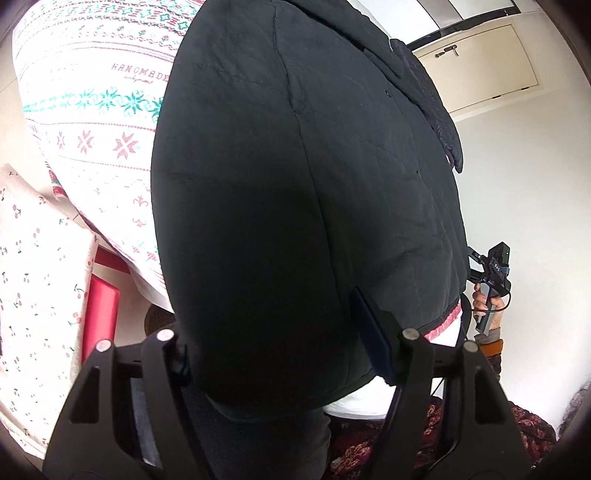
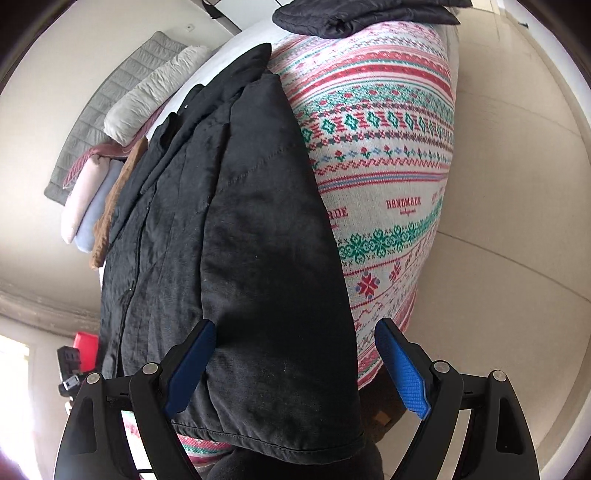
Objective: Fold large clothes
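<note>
Left wrist view: filling the centre of the frame, a black quilted jacket [image 1: 295, 206], its bulk running from the top edge down to the bottom. Left gripper [image 1: 280, 354] at the bottom centre, jaws spread wide with the jacket's lower edge bulging between them; one dark blue pad [image 1: 373, 339] lying against the fabric right of centre, the opposite pad mostly hidden behind the cloth. Not clamped. Behind the jacket, upper left, a patterned cover [image 1: 92, 110] with red and green knit-style bands. Far left, a cherry-print cloth [image 1: 33, 288], beside it a red box [image 1: 101, 314]. Lower right, a hand [image 1: 485, 302] gripping the handle of the right gripper's rig against a white wall [image 1: 535, 184]. Upper right, a cream door [image 1: 480, 62].

Right wrist view: same jacket [image 2: 240, 258] lying down the centre, folded lengthwise, on the patterned cover [image 2: 388, 177]. Right gripper [image 2: 295, 362] at the bottom, blue pads [image 2: 404, 373] well apart, jacket hem lying between them, the right-hand pad clear of the fabric. Upper left, a pale pillow [image 2: 155, 92] and folded clothes [image 2: 92, 206] beside the jacket. Top centre, another dark folded garment [image 2: 362, 16]. Right side, beige floor [image 2: 517, 221].
</note>
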`<state>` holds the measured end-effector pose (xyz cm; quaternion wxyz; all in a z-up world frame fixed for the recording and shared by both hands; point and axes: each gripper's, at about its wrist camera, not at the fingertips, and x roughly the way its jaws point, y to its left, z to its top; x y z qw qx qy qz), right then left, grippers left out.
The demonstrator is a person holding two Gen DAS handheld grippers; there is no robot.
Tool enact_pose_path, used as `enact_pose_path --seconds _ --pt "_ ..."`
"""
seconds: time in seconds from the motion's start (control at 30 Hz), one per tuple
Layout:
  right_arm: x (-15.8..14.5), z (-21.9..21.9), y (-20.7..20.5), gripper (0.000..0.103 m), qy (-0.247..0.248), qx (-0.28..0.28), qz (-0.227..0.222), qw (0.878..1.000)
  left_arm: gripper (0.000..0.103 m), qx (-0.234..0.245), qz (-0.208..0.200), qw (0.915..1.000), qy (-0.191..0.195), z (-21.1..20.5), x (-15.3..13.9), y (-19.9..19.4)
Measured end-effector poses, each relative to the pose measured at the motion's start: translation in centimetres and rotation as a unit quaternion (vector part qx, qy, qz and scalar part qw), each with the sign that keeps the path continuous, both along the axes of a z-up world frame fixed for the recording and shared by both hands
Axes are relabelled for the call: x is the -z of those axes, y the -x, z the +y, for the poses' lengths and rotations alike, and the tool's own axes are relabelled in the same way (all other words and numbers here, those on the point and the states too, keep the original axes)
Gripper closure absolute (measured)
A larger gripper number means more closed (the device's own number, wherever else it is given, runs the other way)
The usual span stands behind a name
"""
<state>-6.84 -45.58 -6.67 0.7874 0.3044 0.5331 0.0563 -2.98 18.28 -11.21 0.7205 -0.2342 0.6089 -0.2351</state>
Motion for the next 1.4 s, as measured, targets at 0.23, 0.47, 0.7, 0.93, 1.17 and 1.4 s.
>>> enact_pose_path --seconds 0.23,0.47,0.7,0.93,1.17,1.4 --pt "-1.4 1.8 1.3 0.050 -0.040 -0.012 -0.020 0.999 0.061 0.006 -0.017 0.9998 0.008 -0.3 -1.9 1.4" --pt "-5.8 4.2 1.6 0.093 -0.039 -0.016 -0.070 0.997 0.077 0.001 -0.080 0.9967 0.013 -1.9 -6.1 1.5" --pt "-12.8 7.2 -0.5 0.095 0.015 -0.031 -0.146 0.989 0.081 -0.014 -0.161 0.9867 0.012 -2.7 -11.9 -0.2" --pt "-18.5 8.6 -4.3 0.095 0.076 -0.037 -0.201 0.976 0.082 -0.027 -0.230 0.9720 -0.036 -2.9 -16.5 -4.1" --pt "-21.8 6.7 -11.8 0.096 0.089 -0.006 -0.229 0.969 0.083 -0.070 -0.272 0.9575 -0.067 -0.7 -19.7 -12.0" --pt "-22.7 4.7 -22.8 0.096 0.086 0.037 -0.246 0.965 0.082 -0.111 -0.285 0.9494 -0.071 0.3 -20.0 -23.4"
